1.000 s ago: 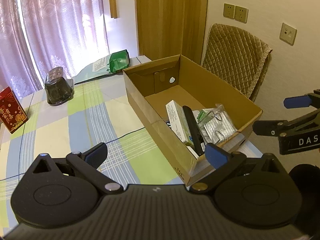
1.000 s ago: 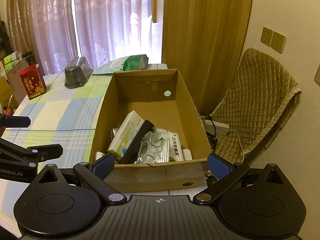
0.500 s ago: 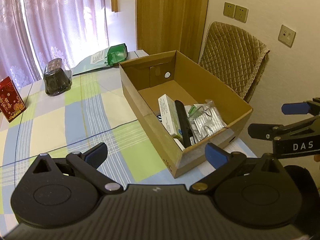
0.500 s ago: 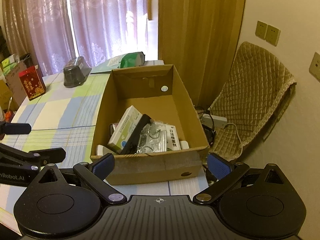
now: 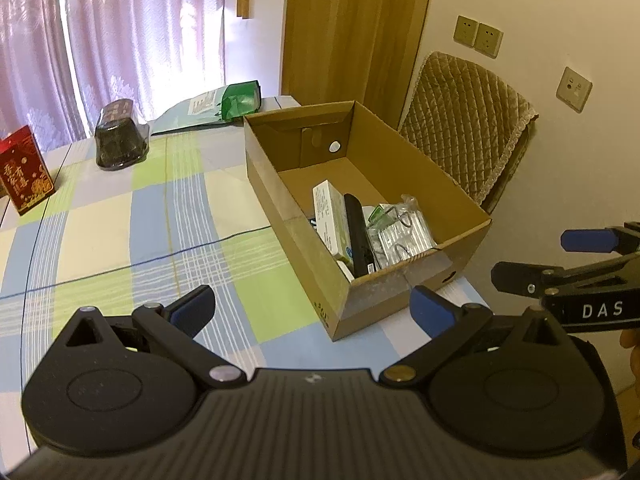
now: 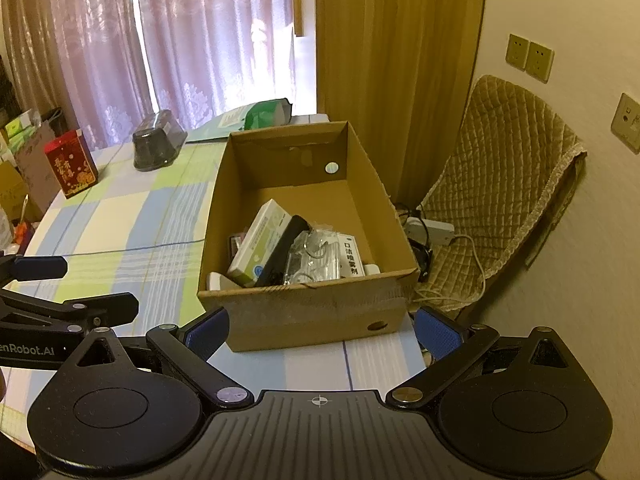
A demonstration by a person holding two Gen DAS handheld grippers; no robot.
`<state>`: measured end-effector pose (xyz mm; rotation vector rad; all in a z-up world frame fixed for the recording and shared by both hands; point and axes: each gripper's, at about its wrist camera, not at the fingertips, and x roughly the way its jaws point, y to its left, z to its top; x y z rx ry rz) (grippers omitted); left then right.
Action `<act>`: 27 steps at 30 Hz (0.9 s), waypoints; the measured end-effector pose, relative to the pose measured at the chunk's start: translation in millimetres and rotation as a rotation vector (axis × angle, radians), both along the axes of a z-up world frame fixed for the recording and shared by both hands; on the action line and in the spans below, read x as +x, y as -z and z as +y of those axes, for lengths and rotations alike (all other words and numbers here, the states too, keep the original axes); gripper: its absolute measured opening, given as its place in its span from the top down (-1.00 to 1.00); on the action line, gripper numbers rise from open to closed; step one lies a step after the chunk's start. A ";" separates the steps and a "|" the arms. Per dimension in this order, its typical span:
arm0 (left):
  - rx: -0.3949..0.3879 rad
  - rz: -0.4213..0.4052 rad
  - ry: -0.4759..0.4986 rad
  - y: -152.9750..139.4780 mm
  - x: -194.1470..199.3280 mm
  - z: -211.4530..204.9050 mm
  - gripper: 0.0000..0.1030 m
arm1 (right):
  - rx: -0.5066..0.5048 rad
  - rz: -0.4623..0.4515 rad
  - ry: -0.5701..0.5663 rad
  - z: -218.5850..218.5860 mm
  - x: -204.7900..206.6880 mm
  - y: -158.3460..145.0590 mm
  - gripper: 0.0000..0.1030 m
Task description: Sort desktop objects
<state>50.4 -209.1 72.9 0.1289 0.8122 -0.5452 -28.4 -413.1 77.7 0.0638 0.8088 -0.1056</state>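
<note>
Right wrist: claw (image 6: 320, 330) spread, facing box (image 6: 308, 312)

An open brown cardboard box (image 6: 308, 312) sits on the checked-cloth bench (image 5: 120, 232), holding a tilted white-green carton (image 6: 262, 248), a black bar-shaped item (image 6: 282, 252) and clear-wrapped packets (image 6: 316, 262).

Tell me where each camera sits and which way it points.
Left wrist: on the left gripper, facing the cardboard box from its left corner; right gripper enters at right.
Right wrist: on the right gripper, facing the box's near end; left gripper enters at left.
Shared: box, checked tablecloth, red carton.
</note>
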 end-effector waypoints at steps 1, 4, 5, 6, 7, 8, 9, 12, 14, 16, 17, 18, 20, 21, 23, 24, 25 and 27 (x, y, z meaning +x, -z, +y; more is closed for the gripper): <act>-0.001 0.003 -0.006 0.0 -1.4 1.4 -0.98 | -0.001 0.002 0.000 0.8 -0.4 -0.1 -0.96; -0.003 0.009 -0.018 0.0 -4.6 5.3 -0.98 | -0.008 0.009 -0.002 3.1 -0.9 0.6 -0.96; -0.002 0.010 -0.023 0.0 -5.2 6.2 -0.98 | -0.011 0.011 -0.002 3.9 -1.4 1.0 -0.96; 0.000 0.011 -0.028 0.2 -5.8 7.2 -0.98 | -0.014 0.014 -0.002 4.6 -1.8 1.4 -0.96; 0.003 0.011 -0.031 0.4 -6.3 7.8 -0.98 | -0.017 0.017 -0.002 5.3 -2.2 1.7 -0.96; 0.006 0.011 -0.035 0.7 -6.9 8.4 -0.98 | -0.019 0.019 -0.003 6.0 -2.5 2.0 -0.96; 0.008 0.011 -0.036 0.9 -7.5 8.8 -0.98 | -0.018 0.021 -0.005 6.5 -3.0 2.6 -0.96; 0.005 0.017 -0.039 1.2 -9.4 9.1 -0.98 | -0.017 0.025 -0.007 7.7 -4.3 3.9 -0.96; 0.010 0.018 -0.038 1.4 -10.7 8.5 -0.98 | -0.016 0.028 -0.006 7.7 -4.7 4.7 -0.96; 0.011 0.022 -0.039 1.8 -11.9 8.3 -0.98 | -0.013 0.031 -0.004 7.2 -5.3 5.5 -0.96; 0.010 0.026 -0.039 2.0 -12.4 8.0 -0.98 | -0.011 0.031 -0.003 7.0 -5.8 5.8 -0.96; 0.009 0.027 -0.040 1.8 -12.9 7.9 -0.98 | -0.009 0.032 -0.002 6.7 -6.5 5.8 -0.96; 0.007 0.028 -0.040 1.2 -13.9 7.5 -0.98 | -0.003 0.033 0.000 6.1 -7.7 5.8 -0.96; 0.006 0.028 -0.040 0.7 -14.2 7.1 -0.98 | 0.002 0.034 0.003 5.9 -8.7 5.7 -0.96; 0.006 0.028 -0.041 -0.3 -14.9 6.0 -0.98 | 0.011 0.035 0.007 5.4 -10.4 5.4 -0.96; 0.006 0.028 -0.042 -0.8 -15.1 5.5 -0.98 | 0.016 0.035 0.010 4.8 -10.8 5.0 -0.96; 0.007 0.026 -0.042 -1.3 -15.4 4.9 -0.98 | 0.021 0.035 0.013 4.2 -11.2 4.6 -0.96; 0.011 0.023 -0.043 -2.1 -15.9 4.0 -0.98 | 0.029 0.034 0.019 3.0 -12.0 3.7 -0.96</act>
